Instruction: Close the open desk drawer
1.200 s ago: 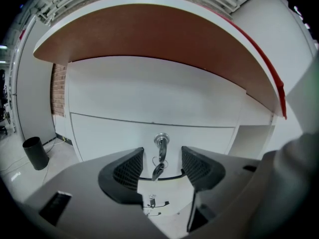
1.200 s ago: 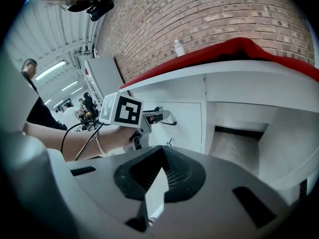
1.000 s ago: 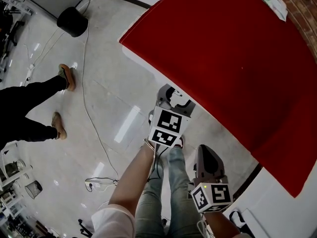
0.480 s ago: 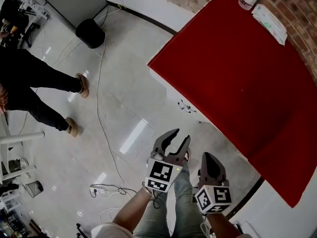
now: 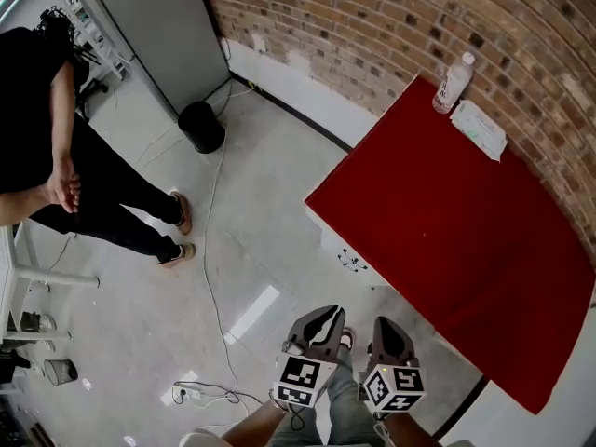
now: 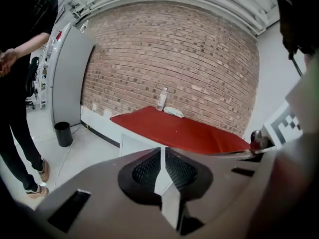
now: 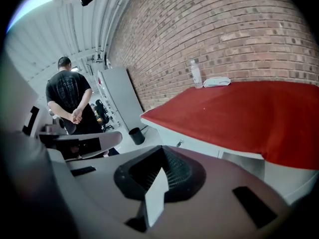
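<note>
From the head view, the desk (image 5: 447, 212) under its red cloth is filling the right side, pushed against the brick wall (image 5: 372, 26). The desk drawer (image 5: 337, 247) is showing as a white front just under the cloth's near-left edge, looking flush with the desk's face, with a small dark bunch like keys (image 5: 352, 262) hanging from it. A bottle (image 5: 453, 84) and a white packet (image 5: 479, 128) are lying at the desk's far end by the wall. The left gripper (image 5: 328, 312) and the right gripper (image 5: 386, 323) are hovering side by side below the desk's near corner, well apart from the drawer. A bystander (image 5: 56, 156) is standing far left of the desk, and a black bin (image 5: 201, 126) is sitting between that person and the desk.

In the left gripper view, the left gripper (image 6: 161, 151) is aiming at the desk (image 6: 184, 131) from a distance. Its jaws have just been closing and are now leaving only a narrow slit, with nothing between them. The bottle (image 6: 162, 98) is standing on the desk's far edge.

In the right gripper view, the right gripper (image 7: 162, 151) is carrying its jaws together and empty. The desk (image 7: 239, 113) is lying ahead and to the right, and the desk drawer (image 7: 197, 144) is sitting under the cloth's edge with the keys (image 7: 178, 144) at its front. The bystander (image 7: 70, 101) is standing left of the desk, hands behind the back.
</note>
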The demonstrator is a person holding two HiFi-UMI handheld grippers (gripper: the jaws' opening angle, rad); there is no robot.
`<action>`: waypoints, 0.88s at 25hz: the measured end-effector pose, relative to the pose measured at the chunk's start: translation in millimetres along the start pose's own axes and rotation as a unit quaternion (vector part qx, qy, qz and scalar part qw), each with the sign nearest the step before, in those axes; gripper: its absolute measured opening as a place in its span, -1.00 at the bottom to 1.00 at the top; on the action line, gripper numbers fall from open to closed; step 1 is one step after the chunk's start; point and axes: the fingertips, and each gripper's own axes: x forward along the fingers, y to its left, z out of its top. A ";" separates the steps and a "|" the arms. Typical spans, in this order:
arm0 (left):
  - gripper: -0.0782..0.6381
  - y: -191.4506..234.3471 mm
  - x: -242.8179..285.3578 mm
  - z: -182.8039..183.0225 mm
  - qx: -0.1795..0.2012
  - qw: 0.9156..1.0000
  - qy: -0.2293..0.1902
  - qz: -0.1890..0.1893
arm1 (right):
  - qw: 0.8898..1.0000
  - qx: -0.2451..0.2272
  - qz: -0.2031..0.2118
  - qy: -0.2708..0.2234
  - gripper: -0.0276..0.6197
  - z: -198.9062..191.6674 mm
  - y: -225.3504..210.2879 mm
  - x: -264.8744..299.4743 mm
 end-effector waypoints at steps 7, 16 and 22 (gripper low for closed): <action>-0.74 -12.3 -45.5 57.5 -0.018 0.999 -0.014 0.024 | 0.999 -0.029 0.025 -0.015 -0.92 48.6 25.3 -38.3; -0.75 -26.9 -77.0 106.9 0.006 0.999 -0.033 0.023 | 0.995 -0.050 0.055 -0.067 -0.92 110.1 59.6 -62.8; -0.75 -35.7 -85.7 138.7 0.022 0.998 -0.064 0.021 | 0.993 -0.054 0.063 -0.081 -0.92 127.0 71.8 -73.6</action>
